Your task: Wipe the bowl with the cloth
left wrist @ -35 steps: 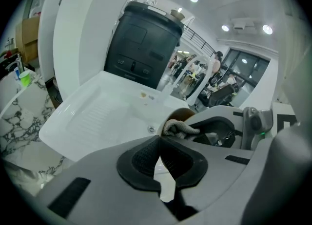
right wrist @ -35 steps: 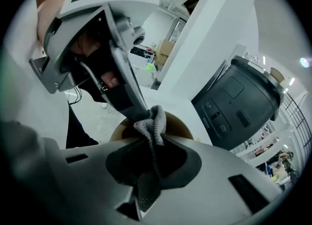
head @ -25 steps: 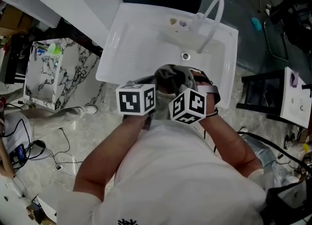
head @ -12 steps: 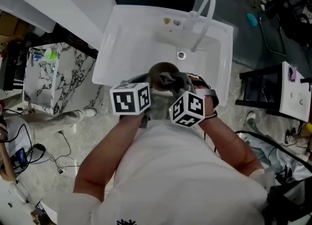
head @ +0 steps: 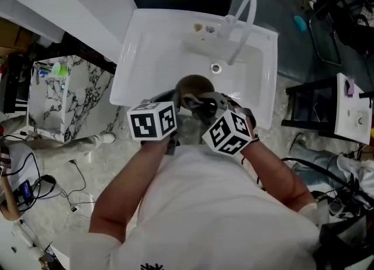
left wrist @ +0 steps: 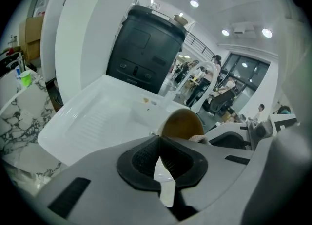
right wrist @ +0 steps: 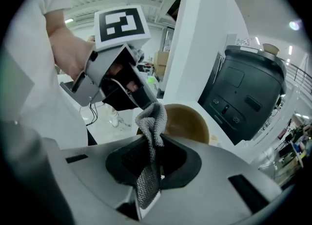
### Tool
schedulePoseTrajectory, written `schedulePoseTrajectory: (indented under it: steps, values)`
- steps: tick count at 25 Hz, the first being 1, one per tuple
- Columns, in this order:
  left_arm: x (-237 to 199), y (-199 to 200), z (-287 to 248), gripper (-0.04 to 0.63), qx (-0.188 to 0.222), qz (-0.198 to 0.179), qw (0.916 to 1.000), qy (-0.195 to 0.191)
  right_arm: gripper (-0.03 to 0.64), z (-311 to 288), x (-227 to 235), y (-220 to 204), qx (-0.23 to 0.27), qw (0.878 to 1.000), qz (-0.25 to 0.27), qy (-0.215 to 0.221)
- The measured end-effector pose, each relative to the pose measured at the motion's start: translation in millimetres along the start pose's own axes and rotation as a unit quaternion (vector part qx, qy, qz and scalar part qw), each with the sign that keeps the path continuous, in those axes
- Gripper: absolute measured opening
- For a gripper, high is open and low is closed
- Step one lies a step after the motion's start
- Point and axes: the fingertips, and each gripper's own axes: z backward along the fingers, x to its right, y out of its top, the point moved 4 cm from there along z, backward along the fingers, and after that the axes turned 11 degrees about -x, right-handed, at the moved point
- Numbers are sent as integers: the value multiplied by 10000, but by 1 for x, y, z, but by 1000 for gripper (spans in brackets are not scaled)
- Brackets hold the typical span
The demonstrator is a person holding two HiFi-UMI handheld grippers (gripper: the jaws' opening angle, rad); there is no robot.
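I seem to be working in an open-plan lab or office: a white moulded plastic sink (head: 140, 58) with a curved white tap (head: 244, 20), loose black cables (head: 23, 188) on the floor, a black office chair (left wrist: 222, 101) and round recessed ceiling lights (left wrist: 194, 4).

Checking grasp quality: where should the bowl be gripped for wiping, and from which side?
Grip the bowl by its thin rim on the near left side, one jaw inside and one outside, as the left gripper does. That leaves the open brown inside facing the cloth in the right gripper.
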Motion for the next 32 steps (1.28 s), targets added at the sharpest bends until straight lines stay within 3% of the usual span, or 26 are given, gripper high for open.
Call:
schedulePoseTrajectory:
  steps: [5,10,19,27,32]
  values:
    - [-9,4,-1,17,47,91,9997,-208,46,11,5,12,511,9984,-182,180]
    - [-15,10,1,17,79,115,9989,-446,46,37,24,14,943,9947,-406,-65]
    - [-20,16,1,17,55,-11,9947,-1031,46,68,55,-8,983,9909,-711,-583]
    - [-19,22,7,17,23,-216,9822,-1865,46,80,52,-9,1068,9898,-657,-680]
    - [-14,24,15,15,49,-282,9642,-2635,46,91,50,-4,1074,9910,-421,-673]
